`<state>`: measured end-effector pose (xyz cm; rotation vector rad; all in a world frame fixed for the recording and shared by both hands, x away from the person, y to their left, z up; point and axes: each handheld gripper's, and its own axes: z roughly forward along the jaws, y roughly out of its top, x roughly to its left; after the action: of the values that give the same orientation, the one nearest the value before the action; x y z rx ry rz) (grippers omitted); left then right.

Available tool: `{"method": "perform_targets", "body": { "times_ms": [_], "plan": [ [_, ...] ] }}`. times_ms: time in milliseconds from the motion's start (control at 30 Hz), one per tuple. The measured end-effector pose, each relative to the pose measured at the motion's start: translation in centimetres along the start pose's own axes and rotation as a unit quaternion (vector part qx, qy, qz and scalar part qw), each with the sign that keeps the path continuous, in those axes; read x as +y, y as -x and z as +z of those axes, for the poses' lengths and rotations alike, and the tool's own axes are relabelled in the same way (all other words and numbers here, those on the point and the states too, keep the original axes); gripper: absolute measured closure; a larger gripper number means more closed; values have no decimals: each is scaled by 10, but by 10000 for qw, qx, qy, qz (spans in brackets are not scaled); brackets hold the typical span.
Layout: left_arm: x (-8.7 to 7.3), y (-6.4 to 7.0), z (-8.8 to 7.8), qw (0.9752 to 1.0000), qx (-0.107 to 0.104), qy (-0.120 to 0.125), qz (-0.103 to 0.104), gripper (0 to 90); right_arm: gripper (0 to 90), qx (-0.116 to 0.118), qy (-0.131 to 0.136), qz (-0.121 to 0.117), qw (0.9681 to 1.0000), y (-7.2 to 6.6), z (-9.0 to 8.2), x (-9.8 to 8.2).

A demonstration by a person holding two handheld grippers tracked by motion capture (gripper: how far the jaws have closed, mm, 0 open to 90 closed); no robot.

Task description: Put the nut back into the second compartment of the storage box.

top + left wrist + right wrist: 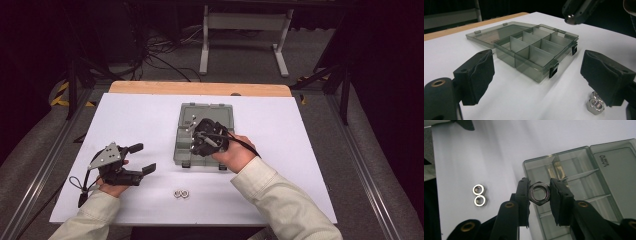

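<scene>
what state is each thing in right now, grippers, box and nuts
left gripper: open, holding nothing
right gripper: shut on a hex nut, over the box
compartment box: lid open, lying flat
two loose nuts: side by side on the white table

Landmark: open compartment box (205, 134). Its near half is covered from above by the right gripper (200, 134) holding a nut (539, 193). White table (140, 120) left of the box lies bare. Two nuts (183, 193) lie near its front edge; the left gripper (141, 157) sits front-left.
</scene>
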<state>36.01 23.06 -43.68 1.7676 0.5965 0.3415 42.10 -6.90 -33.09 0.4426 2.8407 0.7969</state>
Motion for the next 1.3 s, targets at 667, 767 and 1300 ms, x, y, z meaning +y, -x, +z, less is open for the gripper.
{"method": "perform_targets", "body": {
  "times_ms": [667, 767, 1300],
  "plan": [
    [-1, 0, 1, 10000, 13, -46, -1, 122, 700, -373, 124, 525, 9978, 51, 15, 4],
    [-1, 0, 1, 10000, 21, -45, 12, 122, 700, -413, 128, 632, 9971, 60, 20, 4],
    [-1, -1, 1, 10000, 11, -36, 23, 122, 699, -497, -42, 848, 9952, 74, 44, -1]
  ]
}}
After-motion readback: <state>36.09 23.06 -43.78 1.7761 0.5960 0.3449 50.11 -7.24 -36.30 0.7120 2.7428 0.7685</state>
